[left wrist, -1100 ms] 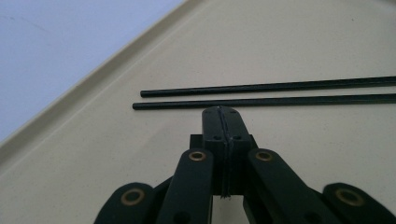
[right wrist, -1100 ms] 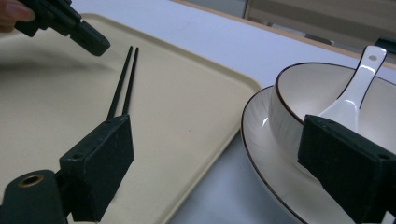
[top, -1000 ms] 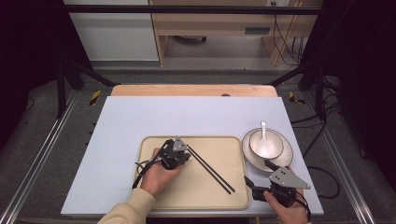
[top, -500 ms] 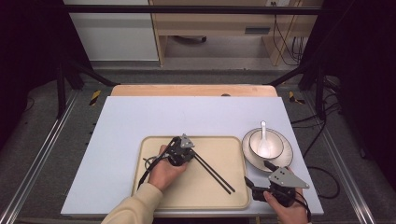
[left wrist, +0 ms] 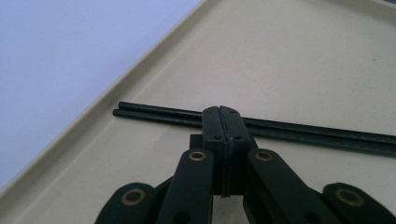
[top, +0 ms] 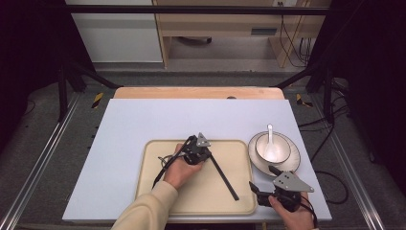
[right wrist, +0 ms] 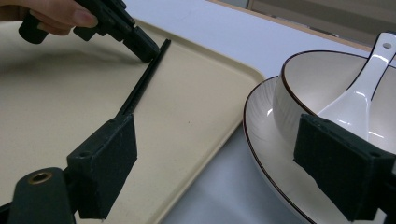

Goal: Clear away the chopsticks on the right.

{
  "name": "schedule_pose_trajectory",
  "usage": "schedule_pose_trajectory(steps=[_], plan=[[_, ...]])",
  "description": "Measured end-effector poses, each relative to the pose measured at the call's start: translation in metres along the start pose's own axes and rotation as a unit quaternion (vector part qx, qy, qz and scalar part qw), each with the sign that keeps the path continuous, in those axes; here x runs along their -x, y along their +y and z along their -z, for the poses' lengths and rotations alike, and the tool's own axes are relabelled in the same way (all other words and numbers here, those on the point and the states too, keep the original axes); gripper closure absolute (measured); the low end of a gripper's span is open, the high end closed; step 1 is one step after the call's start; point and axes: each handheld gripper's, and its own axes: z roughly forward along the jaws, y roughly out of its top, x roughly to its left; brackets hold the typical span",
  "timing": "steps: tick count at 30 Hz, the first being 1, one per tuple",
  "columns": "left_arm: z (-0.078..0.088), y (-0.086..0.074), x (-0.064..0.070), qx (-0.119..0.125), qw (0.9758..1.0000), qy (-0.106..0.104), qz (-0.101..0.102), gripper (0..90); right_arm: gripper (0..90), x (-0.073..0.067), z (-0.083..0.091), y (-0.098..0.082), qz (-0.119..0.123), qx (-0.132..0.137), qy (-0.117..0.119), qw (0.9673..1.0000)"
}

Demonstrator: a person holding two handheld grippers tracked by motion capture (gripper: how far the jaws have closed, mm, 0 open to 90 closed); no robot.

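Observation:
Two black chopsticks (top: 224,177) (left wrist: 303,133) (right wrist: 140,84) lie side by side on a beige tray (top: 196,196) (left wrist: 303,51) (right wrist: 60,93). My left gripper (top: 208,154) (left wrist: 222,112) (right wrist: 149,50) is shut with nothing between its jaws. Its closed tip rests against the chopsticks near their far end. My right gripper (top: 262,180) (right wrist: 215,163) stands wide open by the tray's near right corner, and holds nothing. It points at the gap between the tray and a white plate (top: 291,165) (right wrist: 266,154).
On the plate sits a white bowl (top: 273,149) (right wrist: 299,93) with a white spoon (top: 270,139) (right wrist: 359,93) in it. The tray lies on a pale blue tabletop (top: 191,117) (left wrist: 56,51), whose front edge is close behind my right hand.
My left gripper has slid to the right over the tray. The chopsticks' far ends have swung right with it, and the pair now lies closer together. The right gripper has stayed put.

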Motion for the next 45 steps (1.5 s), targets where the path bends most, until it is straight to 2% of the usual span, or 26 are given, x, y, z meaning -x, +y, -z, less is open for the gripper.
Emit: schedule_pose_trajectory(steps=[11,21,29,36,39,45], plan=[[-0.012,0.013,0.008,0.003,0.9995,-0.015,-0.027,89.9,13.6,0.003,-0.001,-0.002,-0.007,0.005,-0.005,0.9999],[-0.025,0.028,0.025,0.001,0.9978,-0.037,-0.056,90.0,13.6,0.003,-0.003,-0.003,-0.007,0.001,-0.004,1.0],[-0.029,0.032,0.036,0.006,0.9969,-0.047,-0.063,90.0,13.5,0.004,-0.003,-0.003,-0.007,0.0,-0.005,1.0],[-0.031,0.034,0.037,0.011,0.9968,-0.05,-0.062,90.0,13.6,0.003,-0.004,-0.003,-0.004,-0.004,-0.005,1.0],[-0.032,0.035,0.038,0.012,0.9965,-0.048,-0.067,90.0,13.6,0.003,-0.004,-0.004,-0.003,-0.006,-0.006,1.0],[-0.033,0.035,0.041,0.013,0.9955,-0.058,-0.074,90.0,13.7,0.003,-0.004,-0.004,-0.003,-0.007,-0.004,1.0]])
